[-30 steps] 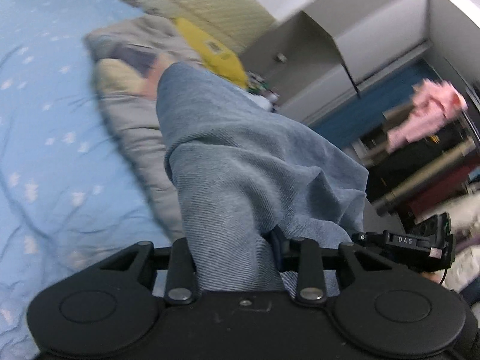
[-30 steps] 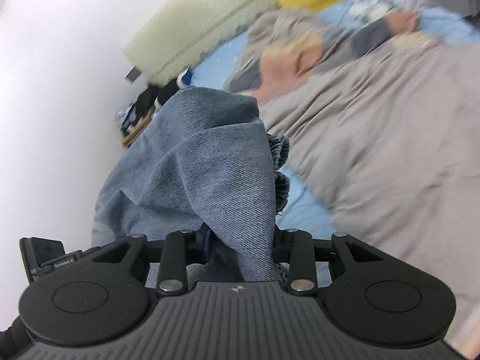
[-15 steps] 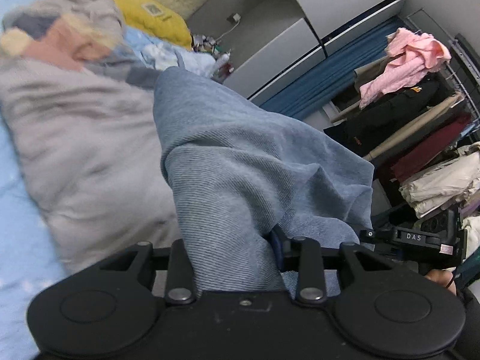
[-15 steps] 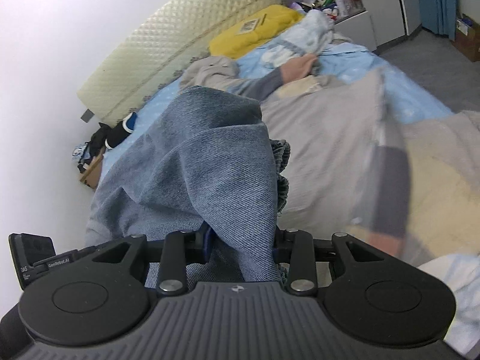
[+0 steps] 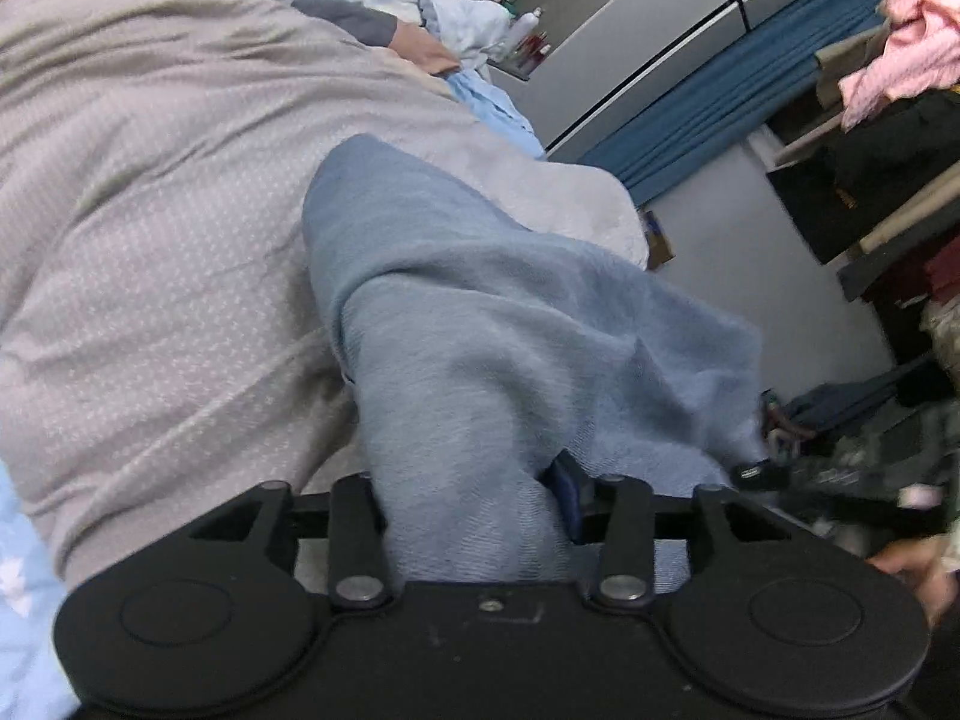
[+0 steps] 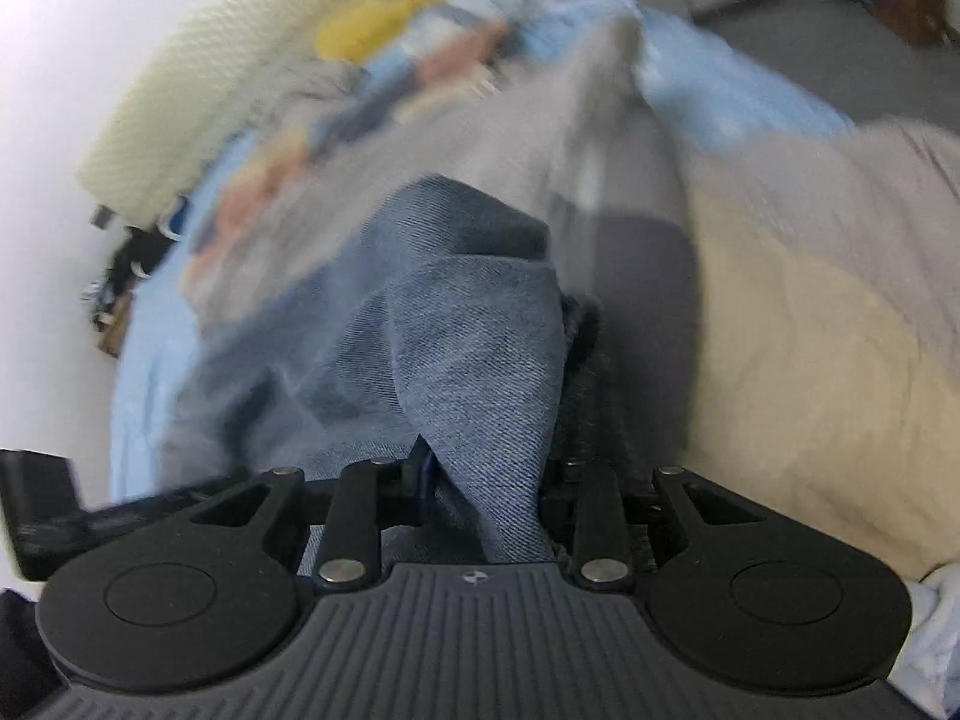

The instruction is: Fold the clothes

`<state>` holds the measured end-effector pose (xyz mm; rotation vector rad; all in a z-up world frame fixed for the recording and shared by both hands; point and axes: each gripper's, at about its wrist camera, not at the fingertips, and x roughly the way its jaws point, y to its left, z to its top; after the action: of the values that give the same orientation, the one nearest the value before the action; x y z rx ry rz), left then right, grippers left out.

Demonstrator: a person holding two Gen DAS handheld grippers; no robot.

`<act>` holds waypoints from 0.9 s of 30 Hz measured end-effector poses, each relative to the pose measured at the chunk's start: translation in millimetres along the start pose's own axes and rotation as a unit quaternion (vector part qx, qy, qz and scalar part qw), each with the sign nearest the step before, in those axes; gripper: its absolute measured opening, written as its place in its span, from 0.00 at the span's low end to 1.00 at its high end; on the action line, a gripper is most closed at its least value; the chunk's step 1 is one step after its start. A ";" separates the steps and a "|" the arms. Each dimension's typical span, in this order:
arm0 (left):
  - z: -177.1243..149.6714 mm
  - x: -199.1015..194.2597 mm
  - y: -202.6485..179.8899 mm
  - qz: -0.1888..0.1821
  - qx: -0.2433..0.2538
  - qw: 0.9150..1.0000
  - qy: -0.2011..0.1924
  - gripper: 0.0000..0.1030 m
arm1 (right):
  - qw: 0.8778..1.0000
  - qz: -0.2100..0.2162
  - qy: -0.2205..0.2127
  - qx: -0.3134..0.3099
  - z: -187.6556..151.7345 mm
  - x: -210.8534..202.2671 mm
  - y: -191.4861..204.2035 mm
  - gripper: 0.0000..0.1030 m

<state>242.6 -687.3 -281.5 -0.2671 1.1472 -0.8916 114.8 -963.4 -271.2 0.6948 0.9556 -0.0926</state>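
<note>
While both grippers keep their hold on the jeans (image 5: 480, 324), the views behind the cloth have swung markedly over the last second. One second ago the left wrist view showed mostly bare blue sheet beside the denim; now the grey quilt (image 5: 150, 210) fills that side, and only a sliver of sheet (image 5: 18, 570) shows at the lower left. The wardrobe rail with the pink garment (image 5: 894, 48) sits at the far right. The right wrist view, sharp half a second ago, is now smeared with motion blur across the bed, which indicates a fast sweep in progress.

The left gripper (image 5: 474, 480) is clamped on a bunched fold of the jeans, the cloth rising out from between its jaws and draping forward. The right gripper (image 6: 486, 474) is likewise clenched on denim (image 6: 474, 372), with a frayed edge showing just to the right of the fold. The grip appears unchanged in both across the three moments.

Location of the garment: held aloft in both grippers, above the quilt, not yet laid flat. Contact with the bedding cannot be confirmed.

Assessment: the jeans are being carried or swung over the bed for spreading. No fold is visible yet. Folding proper is judged not begun; the task is at an early stage.
</note>
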 end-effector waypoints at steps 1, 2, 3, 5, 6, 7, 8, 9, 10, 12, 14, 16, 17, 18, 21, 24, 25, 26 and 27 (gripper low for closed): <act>1.4 0.5 2.2 -0.004 0.000 1.000 0.001 0.40 | 1.000 0.003 0.001 0.008 -2.2 7.6 -5.2 0.31; 2.7 1.0 1.6 -0.002 0.005 1.000 0.002 0.40 | 1.000 0.008 0.001 0.018 -4.1 14.3 -9.9 0.32; 4.0 1.1 0.6 0.001 0.007 1.000 0.005 0.40 | 1.000 0.012 0.002 0.026 -5.3 18.2 -12.2 0.33; 6.6 -0.3 -5.9 0.012 0.007 1.000 0.011 0.41 | 0.999 0.016 0.001 0.032 -6.2 21.4 -11.3 0.33; 6.8 -3.5 -10.7 0.019 0.009 1.000 0.014 0.41 | 0.999 0.018 -0.001 0.032 -6.5 20.2 -9.3 0.34; 5.7 -8.9 -15.3 0.029 0.013 0.999 0.016 0.42 | 0.999 0.017 -0.002 0.030 -7.1 17.3 -5.6 0.34; 4.6 -14.3 -19.8 0.040 0.017 0.999 0.018 0.45 | 0.999 0.016 -0.004 0.028 -7.7 14.0 -1.5 0.35; 3.3 -19.9 -24.2 0.050 0.021 0.998 0.019 0.47 | 1.000 0.009 -0.005 0.023 -8.3 9.3 3.5 0.38; 0.6 -27.1 -27.0 0.057 0.023 0.998 0.016 0.51 | 1.000 -0.003 -0.007 0.019 -8.8 4.0 8.8 0.46; -3.7 -45.6 -30.6 0.080 0.030 0.996 0.004 0.59 | 0.999 -0.036 -0.018 0.010 -8.9 -8.9 18.9 0.48; -7.8 -72.9 -35.2 0.100 0.034 0.994 -0.021 0.72 | 0.998 -0.055 -0.034 0.005 -11.3 -22.8 29.3 0.47; -10.9 -101.4 -38.4 0.107 0.035 0.993 -0.040 0.73 | 0.996 -0.072 -0.050 0.000 -13.8 -36.7 39.8 0.48; -12.5 -115.5 -39.5 0.114 0.036 0.992 -0.046 0.73 | 0.996 -0.075 -0.057 -0.009 -17.3 -42.8 47.8 0.47; -14.4 -129.7 -40.7 0.120 0.036 0.991 -0.051 0.74 | 0.995 -0.077 -0.063 -0.019 -21.3 -48.6 56.4 0.47; -23.6 -178.2 -41.1 0.143 0.039 0.986 -0.077 0.79 | 0.993 -0.077 -0.074 -0.051 -33.5 -65.8 87.2 0.47; -37.9 -232.6 -36.3 0.166 0.038 0.980 -0.102 0.81 | 0.991 -0.067 -0.074 -0.085 -50.8 -73.4 130.8 0.47; -43.0 -251.2 -34.3 0.173 0.037 0.978 -0.110 0.82 | 0.990 -0.063 -0.077 -0.095 -58.6 -75.2 147.2 0.47; -48.4 -269.7 -31.0 0.175 0.039 0.976 -0.120 0.83 | 0.989 -0.059 -0.080 -0.105 -66.4 -77.1 163.6 0.47; -54.8 -288.1 -26.5 0.177 0.039 0.975 -0.129 0.85 | 0.988 -0.055 -0.084 -0.115 -74.3 -79.0 180.0 0.47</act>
<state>146.9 -481.1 -94.5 -0.1047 0.8812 -0.5657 80.9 -797.0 -147.5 0.4133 0.8273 -0.1337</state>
